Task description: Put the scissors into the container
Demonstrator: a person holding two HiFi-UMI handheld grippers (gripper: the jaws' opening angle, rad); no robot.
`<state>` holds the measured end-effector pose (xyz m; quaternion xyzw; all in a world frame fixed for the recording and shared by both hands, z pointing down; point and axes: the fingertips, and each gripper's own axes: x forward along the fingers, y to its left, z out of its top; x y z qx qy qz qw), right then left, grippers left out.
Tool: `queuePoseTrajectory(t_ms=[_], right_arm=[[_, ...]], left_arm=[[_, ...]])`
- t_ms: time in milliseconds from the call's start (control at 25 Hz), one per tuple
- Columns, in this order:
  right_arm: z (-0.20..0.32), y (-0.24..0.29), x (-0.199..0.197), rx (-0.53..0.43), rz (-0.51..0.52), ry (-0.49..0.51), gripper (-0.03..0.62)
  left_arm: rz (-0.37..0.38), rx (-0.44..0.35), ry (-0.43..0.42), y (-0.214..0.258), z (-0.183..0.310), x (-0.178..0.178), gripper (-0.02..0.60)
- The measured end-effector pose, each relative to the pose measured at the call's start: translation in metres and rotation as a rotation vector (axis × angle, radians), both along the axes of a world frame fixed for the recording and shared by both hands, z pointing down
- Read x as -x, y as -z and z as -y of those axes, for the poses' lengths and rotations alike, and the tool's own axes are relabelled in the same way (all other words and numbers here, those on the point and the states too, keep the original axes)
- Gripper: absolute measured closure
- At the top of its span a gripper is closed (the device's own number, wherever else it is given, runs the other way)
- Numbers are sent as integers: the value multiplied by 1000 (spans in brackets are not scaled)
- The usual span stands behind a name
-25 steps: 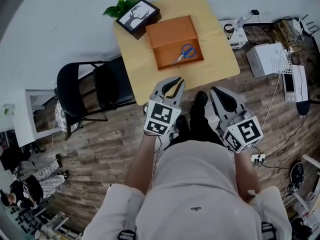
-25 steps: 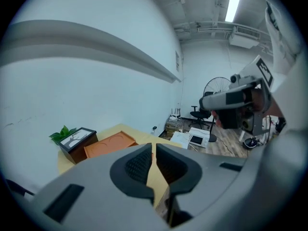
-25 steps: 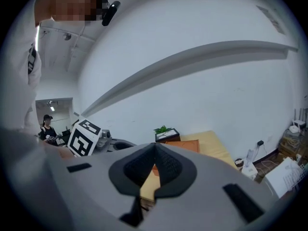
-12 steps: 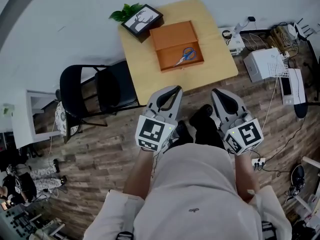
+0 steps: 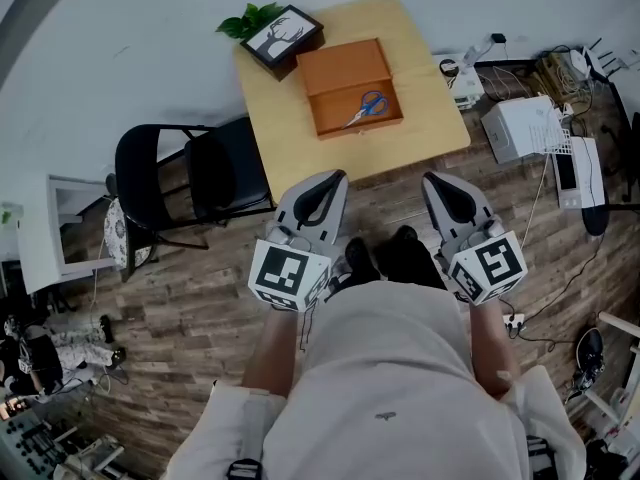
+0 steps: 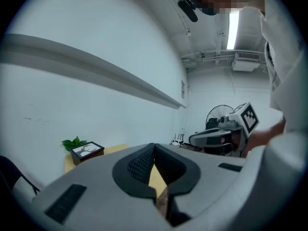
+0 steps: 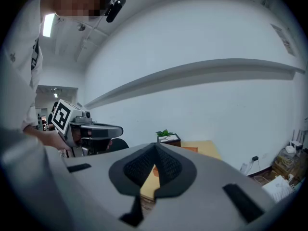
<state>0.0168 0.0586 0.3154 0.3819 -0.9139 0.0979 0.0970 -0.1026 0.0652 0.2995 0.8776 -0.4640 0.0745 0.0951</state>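
Blue-handled scissors (image 5: 366,107) lie inside the open orange box (image 5: 330,66), in its nearer half, on the small wooden table (image 5: 420,88). My left gripper (image 5: 334,178) is held over the floor just short of the table's near edge, jaws shut with nothing between them. My right gripper (image 5: 434,183) hangs level with it to the right, also shut and empty. In the left gripper view the shut jaws (image 6: 154,148) point at the table; in the right gripper view the shut jaws (image 7: 155,149) do the same.
A framed deer picture (image 5: 281,34) and a green plant (image 5: 245,18) stand at the table's far left corner. A black folding chair (image 5: 185,183) is left of the table. White devices and cables (image 5: 530,128) lie on the wooden floor at right.
Both grippers have drawn back from the table toward my body, the left one more. The scissors stay in the box.
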Motion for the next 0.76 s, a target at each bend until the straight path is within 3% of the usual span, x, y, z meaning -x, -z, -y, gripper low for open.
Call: queuePoseTrajectory(t_ms=[760], right_arm=[[10, 4, -7, -22, -18, -7, 597]], left_arm=[[-15, -3, 16, -2, 11, -6, 574]])
